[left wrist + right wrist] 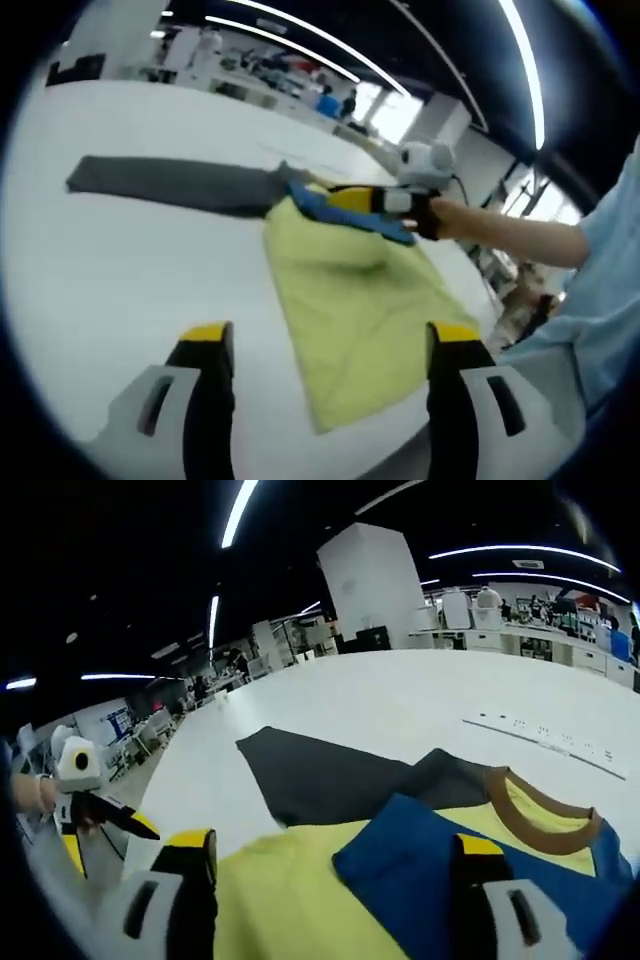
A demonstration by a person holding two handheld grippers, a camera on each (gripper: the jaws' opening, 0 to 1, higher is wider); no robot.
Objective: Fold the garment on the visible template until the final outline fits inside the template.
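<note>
A yellow T-shirt (350,295) with a blue part (340,212) lies on the white table (110,290). Its far end overlaps a flat dark grey template (170,185). In the right gripper view the shirt's brown collar (540,818) and blue part (420,875) lie just ahead, with the grey template (330,775) beyond them. My left gripper (330,335) hovers open above the shirt's near end. My right gripper (335,845) is open low over the shirt, holding nothing. It also reaches in from the right over the blue part as the right gripper (350,198). The left gripper (108,838) shows at far left, jaws apart.
A person's hand and light blue sleeve (600,260) come in from the right. A thin white strip (540,735) lies on the table beyond the shirt. Desks, shelves and a white pillar (375,580) stand past the table's far edge.
</note>
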